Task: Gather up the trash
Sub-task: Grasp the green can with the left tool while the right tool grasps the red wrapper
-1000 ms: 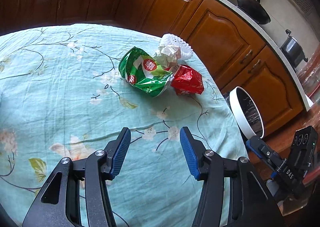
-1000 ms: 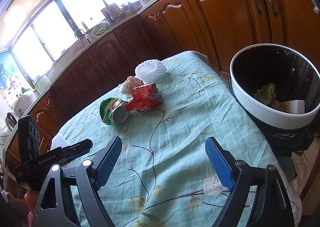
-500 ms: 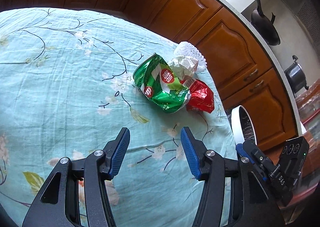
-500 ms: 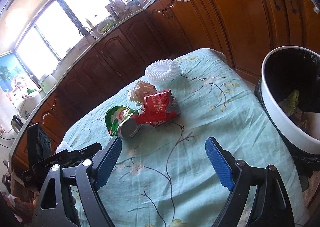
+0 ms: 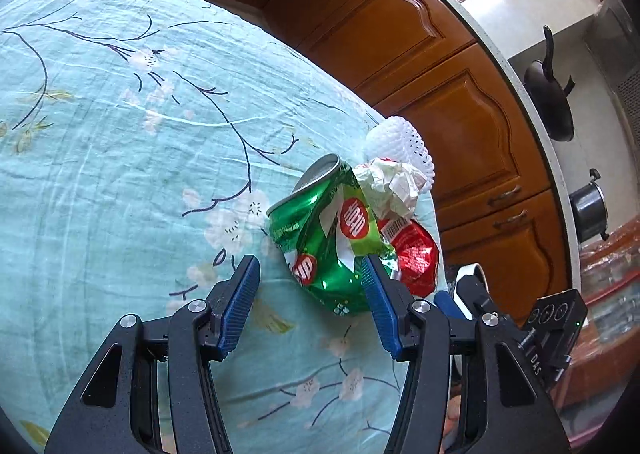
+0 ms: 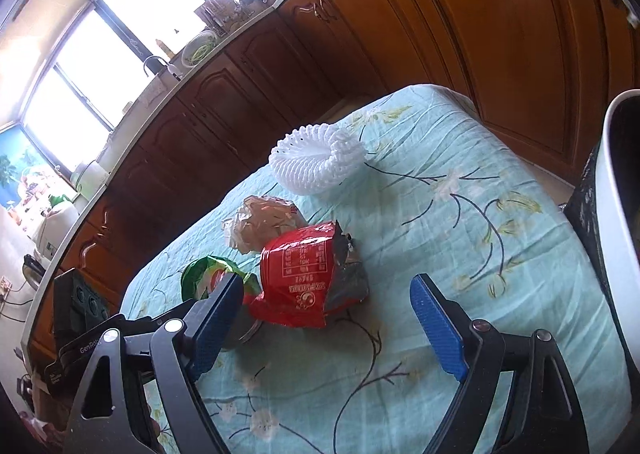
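A crushed green can [image 5: 332,238] lies on its side on the floral teal tablecloth [image 5: 120,173], its open top toward 11 o'clock in the left wrist view. Its red roundels carry white letters; "7UP" seems likely, though only "UP" reads clearly. The left gripper [image 5: 310,274] stands wide open with the can's near end between its blue pads; the right pad [image 5: 378,306] overlaps the can's edge, and contact cannot be told. It holds nothing.

Touching the can at 3 o'clock is a red foil packet [image 5: 414,258] with a barcode strip. In the right wrist view this packet [image 6: 304,274] shows white print, apparently Chinese characters in a table, too small to read, and a torn silver mouth. A crumpled white paper wad [image 5: 394,183] sits at the can's 1 o'clock, and beyond it a white foam fruit net [image 5: 400,145] near the table's edge.

The right gripper [image 6: 326,308] is also spread wide and empty, the red packet just ahead of its left pad. At 3 o'clock in that view rises the white rim of a bin [image 6: 616,189] with a black liner. The left gripper's body [image 6: 86,342] shows lettering "GenRob", partly cut off.
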Available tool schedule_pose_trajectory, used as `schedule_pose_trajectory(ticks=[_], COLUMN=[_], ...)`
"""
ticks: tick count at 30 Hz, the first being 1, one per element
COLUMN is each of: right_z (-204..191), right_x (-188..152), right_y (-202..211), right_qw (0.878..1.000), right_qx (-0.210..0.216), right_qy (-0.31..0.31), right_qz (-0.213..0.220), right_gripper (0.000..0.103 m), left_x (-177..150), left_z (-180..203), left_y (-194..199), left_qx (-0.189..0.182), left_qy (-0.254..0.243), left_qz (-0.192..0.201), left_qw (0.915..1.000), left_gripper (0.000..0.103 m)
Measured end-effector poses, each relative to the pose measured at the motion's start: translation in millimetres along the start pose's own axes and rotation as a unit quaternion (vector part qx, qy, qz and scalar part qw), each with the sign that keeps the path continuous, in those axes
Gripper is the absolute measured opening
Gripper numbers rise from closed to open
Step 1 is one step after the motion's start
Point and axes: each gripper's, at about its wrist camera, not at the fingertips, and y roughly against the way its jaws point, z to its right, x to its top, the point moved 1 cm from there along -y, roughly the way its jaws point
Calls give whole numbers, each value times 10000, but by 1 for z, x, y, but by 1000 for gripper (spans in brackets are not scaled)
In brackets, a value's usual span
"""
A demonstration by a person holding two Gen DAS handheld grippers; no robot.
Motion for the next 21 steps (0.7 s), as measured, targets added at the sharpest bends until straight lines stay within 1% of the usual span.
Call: schedule_pose_trajectory(ticks=[2, 4, 6, 7, 8, 9, 11, 13, 14, 15, 18, 21], right_z=[0, -3, -6, -9, -12, -16, -21, -22, -20, -19, -15, -12], right_x=[2, 3, 2, 1, 0, -1, -3, -6, -7, -9, -13, -17], right_y=[-7, -12, -16, -16, -13, -10, -6, 1, 3, 8, 22, 37], right_qw=[10000, 9999, 9998, 9997, 9996, 9994, 9990, 9989, 9990, 9991, 9991, 9991], right_qx=[12, 11, 84, 118, 133, 117, 21, 15, 51, 78, 65, 85], right_qy=[15, 70, 126, 170, 233, 310, 436, 475, 454, 418, 404, 407], right_qz=[-41, -94, -143, -147, -119, -79, -43, -18, -12, -13, 60, 112], right_gripper=[83, 75, 57, 53, 42, 37, 36, 34, 10, 6, 3, 2], left_x=[3, 5, 5, 5, 5, 5, 4, 2, 1, -1, -7, -19], left_z=[2, 6, 11, 13, 16, 18, 22, 24, 26, 28, 36, 44], left_y=[-5, -9, -12, -14, -16, -17, -19, -15, -12, -8, 5, 16], left_qx=[-13, -9, 1, 15, 17, 12, 0, -11, -33, -66, 16, 96], left_qy=[6, -42, -123, -177, -216, -258, -375, -488, -559, -627, -893, -1157], left_qz=[-3, -4, 4, -2, -11, -12, -29, 27, 61, 88, 175, 205], left_qw=[10000, 10000, 9999, 9998, 9998, 9997, 9993, 9988, 9984, 9980, 9958, 9930], left_gripper=[53, 53, 51, 51, 50, 44, 32, 26, 21, 16, 12, 11])
